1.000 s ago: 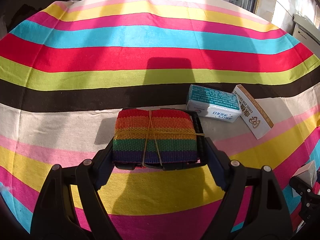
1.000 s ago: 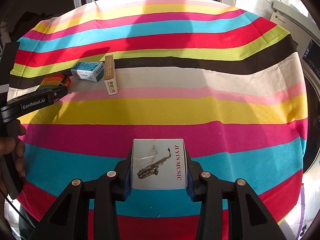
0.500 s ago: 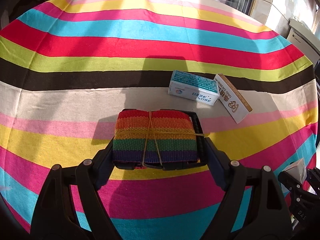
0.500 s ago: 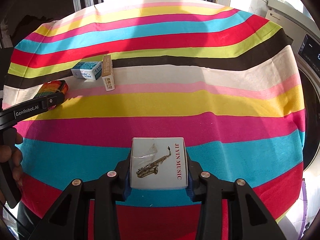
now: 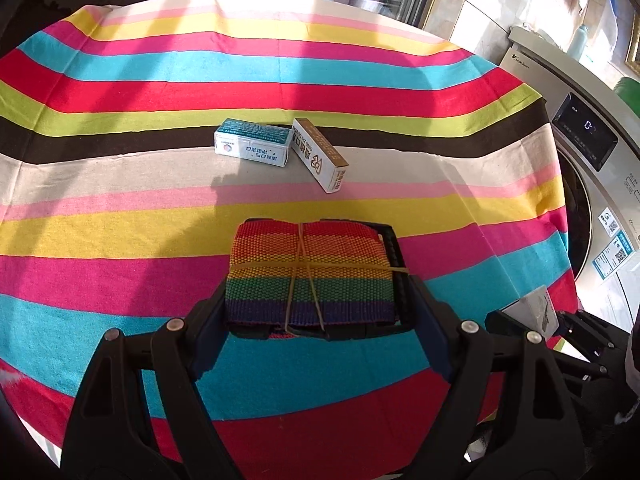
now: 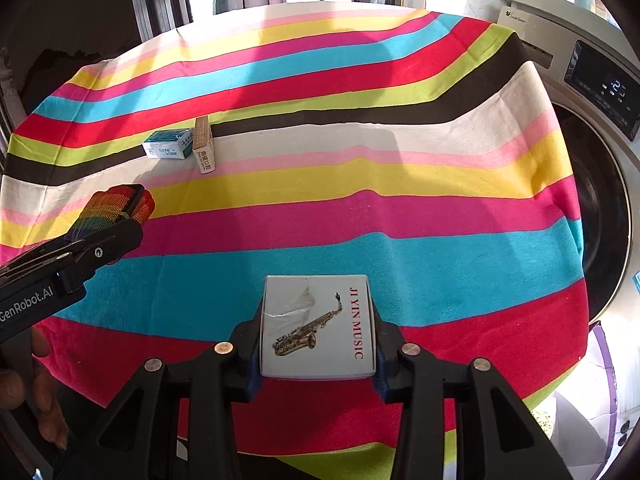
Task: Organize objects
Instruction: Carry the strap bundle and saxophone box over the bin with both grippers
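Striped cloth point(image 5: 120, 240) covers the tabletop, washing machine point(image 5: 592, 152) to its right. My left tool point(image 5: 310, 280) clamps a folded rainbow strap point(image 5: 308, 272) bound with a rubber band, held above the cloth. My right tool point(image 6: 316, 332) grips a white box point(image 6: 316, 328) printed with a saxophone. Teal box point(image 5: 252, 142) and tan-topped carton point(image 5: 320, 154) lie touching on the cream stripe further back.

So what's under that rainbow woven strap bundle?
A black plastic buckle shows along the right edge and underside of the rainbow woven strap bundle, which is tied with a rubber band. The folded webbing hides the rest.
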A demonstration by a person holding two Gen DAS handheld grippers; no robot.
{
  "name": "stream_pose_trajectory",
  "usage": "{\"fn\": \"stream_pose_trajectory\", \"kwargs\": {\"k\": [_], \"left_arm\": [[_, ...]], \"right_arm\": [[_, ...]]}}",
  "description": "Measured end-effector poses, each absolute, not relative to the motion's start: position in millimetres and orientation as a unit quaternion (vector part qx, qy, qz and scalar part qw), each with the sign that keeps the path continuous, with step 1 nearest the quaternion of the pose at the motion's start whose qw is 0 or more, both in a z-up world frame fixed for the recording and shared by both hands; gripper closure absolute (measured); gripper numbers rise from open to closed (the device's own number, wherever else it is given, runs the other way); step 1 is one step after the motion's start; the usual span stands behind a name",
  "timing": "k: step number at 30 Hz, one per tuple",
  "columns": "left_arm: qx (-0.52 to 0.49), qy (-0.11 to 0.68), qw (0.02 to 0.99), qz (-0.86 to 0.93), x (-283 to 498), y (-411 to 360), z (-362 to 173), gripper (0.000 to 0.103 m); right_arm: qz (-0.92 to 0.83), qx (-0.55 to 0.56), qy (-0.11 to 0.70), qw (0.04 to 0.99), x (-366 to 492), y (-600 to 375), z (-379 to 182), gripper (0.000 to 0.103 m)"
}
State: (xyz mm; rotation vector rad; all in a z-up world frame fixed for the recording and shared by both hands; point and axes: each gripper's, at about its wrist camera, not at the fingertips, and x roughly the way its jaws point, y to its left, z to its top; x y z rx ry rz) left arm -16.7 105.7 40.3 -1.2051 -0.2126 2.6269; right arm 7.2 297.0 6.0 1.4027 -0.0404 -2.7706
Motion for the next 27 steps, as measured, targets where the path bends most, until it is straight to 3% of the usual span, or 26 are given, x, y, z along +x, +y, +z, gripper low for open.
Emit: {"fn": "stream_pose_trajectory", "kwargs": {"k": [27], "left_arm": [[-0.353, 0.008, 0.282, 0.892, 53.1, 220.5, 78.9, 0.020]], "right_arm": [[-0.886, 0.449, -0.059, -0.098, 97.9, 407.8, 23.0, 0.061]]}}
